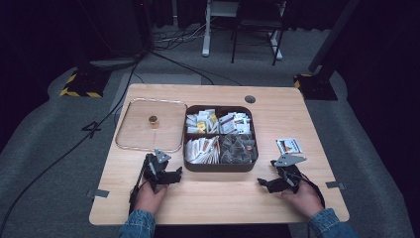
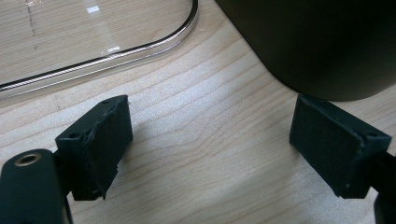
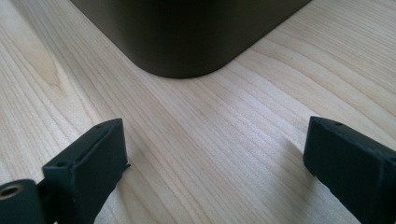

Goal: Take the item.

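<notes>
Two tools rest low on the table [image 1: 218, 198], left tool [image 1: 168, 174] and right tool [image 1: 270, 183], each with jaws apart and empty. Between them, mid-frame, sits the dark box [image 1: 218, 166] of sachets. For a good start, I'd bring both in squarely at its near corners.

Grey carpeted floor [image 1: 44, 148] under dim light; black cables [image 1: 64, 153]; white desk legs [image 1: 206, 29] beyond the pale wooden surface [image 1: 218, 198]

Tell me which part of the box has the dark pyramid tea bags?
The near right compartment of the brown box holds them. The other three compartments hold pale paper packets, closest to the right gripper.
</notes>
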Available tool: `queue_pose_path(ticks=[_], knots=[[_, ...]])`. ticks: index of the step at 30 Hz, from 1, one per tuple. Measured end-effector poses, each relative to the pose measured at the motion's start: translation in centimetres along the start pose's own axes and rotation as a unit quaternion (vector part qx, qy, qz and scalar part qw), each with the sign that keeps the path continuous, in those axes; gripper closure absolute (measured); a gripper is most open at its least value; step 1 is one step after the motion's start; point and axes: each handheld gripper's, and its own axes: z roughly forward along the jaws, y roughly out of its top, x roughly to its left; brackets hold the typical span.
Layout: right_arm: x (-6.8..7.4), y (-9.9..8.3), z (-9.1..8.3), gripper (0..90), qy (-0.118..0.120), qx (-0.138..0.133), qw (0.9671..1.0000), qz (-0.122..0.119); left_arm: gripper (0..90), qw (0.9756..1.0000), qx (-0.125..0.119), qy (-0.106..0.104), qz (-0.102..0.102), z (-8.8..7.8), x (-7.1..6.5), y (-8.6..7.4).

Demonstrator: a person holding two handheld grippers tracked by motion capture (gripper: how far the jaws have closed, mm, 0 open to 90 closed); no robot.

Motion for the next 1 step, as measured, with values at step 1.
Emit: queue_pose_path(ticks=[1], knots=[[-0.02, 0.01, 0.02, 5.4, 0.0, 0.0, 1.0, 0.0, 13.6, 1.0, 0.0, 0.0, 0.0, 0.0, 0.0, 0.0]])
